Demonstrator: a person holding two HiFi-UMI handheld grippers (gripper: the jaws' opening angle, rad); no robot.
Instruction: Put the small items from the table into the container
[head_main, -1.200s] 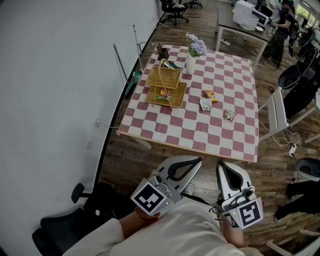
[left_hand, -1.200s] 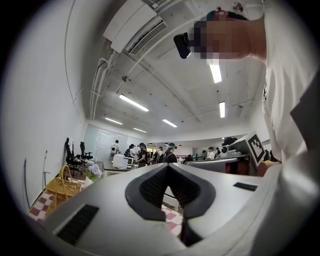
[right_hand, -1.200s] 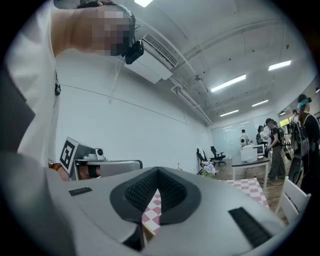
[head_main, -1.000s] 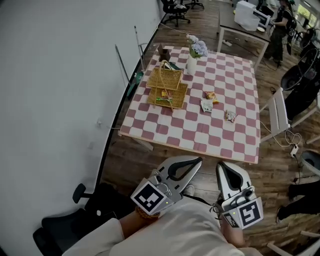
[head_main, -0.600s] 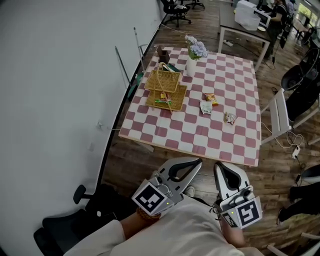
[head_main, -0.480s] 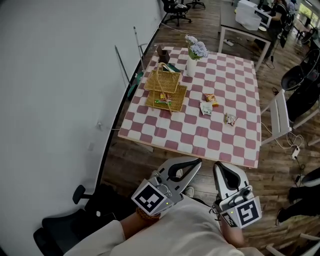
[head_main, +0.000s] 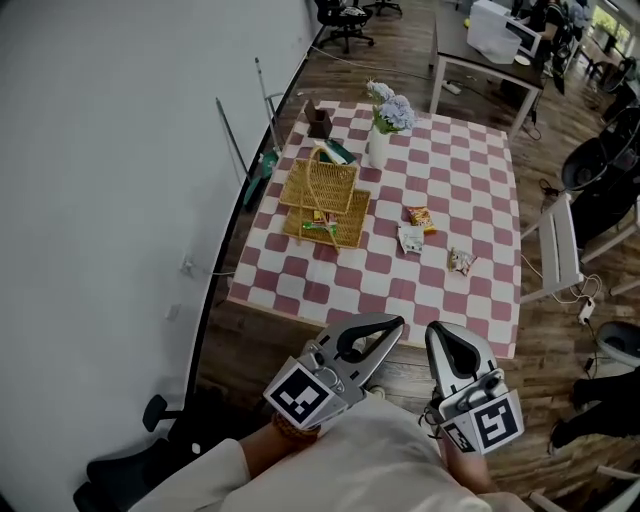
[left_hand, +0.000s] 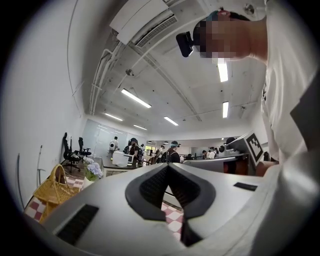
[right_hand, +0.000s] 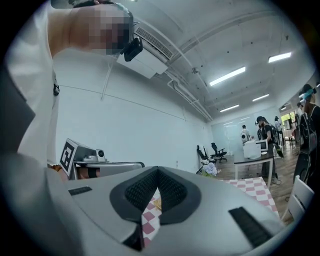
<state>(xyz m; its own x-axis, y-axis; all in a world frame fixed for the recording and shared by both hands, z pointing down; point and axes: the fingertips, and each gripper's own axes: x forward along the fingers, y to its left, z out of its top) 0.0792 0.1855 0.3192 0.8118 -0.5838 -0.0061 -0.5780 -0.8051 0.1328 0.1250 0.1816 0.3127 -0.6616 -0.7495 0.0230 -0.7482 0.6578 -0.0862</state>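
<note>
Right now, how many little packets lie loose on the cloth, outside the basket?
3: an orange packet beside the basket, a white packet just nearer, a crinkled packet toward the right edge. Others may hide behind it.

**Both grippers shut, held side by side close to the chest**

The left gripper (head_main: 393, 325) points level and away from the body. Its jaws are closed, and the dark pads (left_hand: 150, 186) meet at the tips, leaving only the curved hollow behind them. Behind the jaws sits the left marker cube (head_main: 300, 393). Behind the cube, the left wrist (head_main: 285, 428) runs into a white sleeve (head_main: 190, 480). The right gripper (head_main: 441, 332) lies just beside the left one, roughly parallel and also level. Its jaws are pressed together tip to tip, and its ribbed pads (right_hand: 137, 192) frame the same curved hollow. The right marker cube (head_main: 485, 425) rides at the rear of those jaws. The two pairs of tips stay slightly apart.
</note>
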